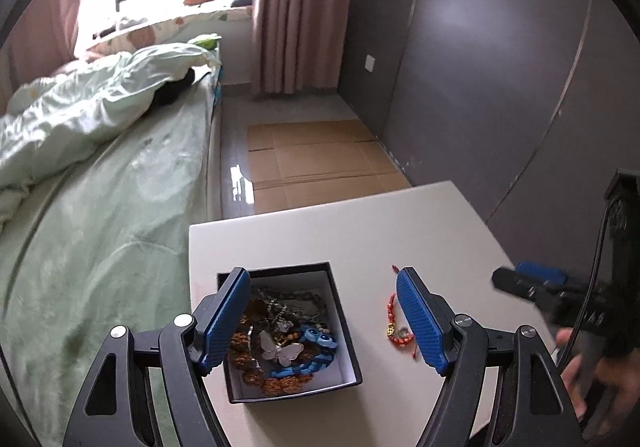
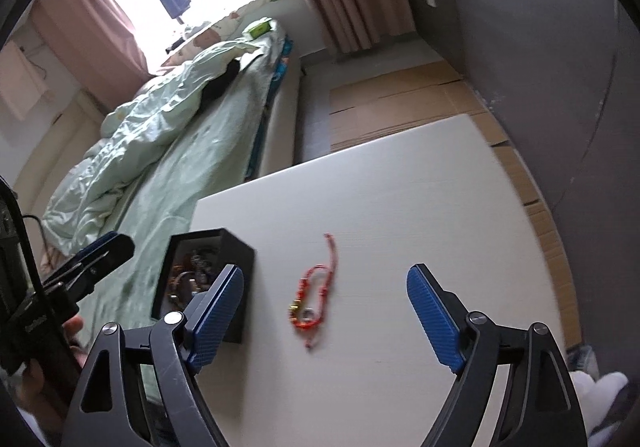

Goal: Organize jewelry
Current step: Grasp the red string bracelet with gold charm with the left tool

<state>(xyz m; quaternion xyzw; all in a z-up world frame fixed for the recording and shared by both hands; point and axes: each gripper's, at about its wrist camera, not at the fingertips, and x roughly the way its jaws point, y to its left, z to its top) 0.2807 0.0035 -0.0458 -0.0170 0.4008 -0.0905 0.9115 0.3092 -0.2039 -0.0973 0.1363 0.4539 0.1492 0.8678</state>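
A black box [image 1: 338, 311] with a white lining stands on the white table [image 1: 400, 231], filled with tangled jewelry, among it a silver butterfly pendant [image 1: 282, 352] and blue beads. A red beaded bracelet [image 1: 394, 321] with a gold charm lies on the table right of the box. My left gripper [image 1: 322, 319] hangs open above the box and the bracelet, holding nothing. In the right wrist view the bracelet [image 2: 316, 295] lies between and beyond the open fingers of my right gripper [image 2: 324, 311], which is empty. The box [image 2: 236, 259] stands to its left.
A bed [image 1: 100, 207] with a green quilt runs along the table's left side. Flattened cardboard [image 1: 316, 159] covers the floor beyond the table, and a grey wall [image 1: 500, 87] stands to the right. The right gripper and a hand [image 1: 600, 379] show at the left view's right edge.
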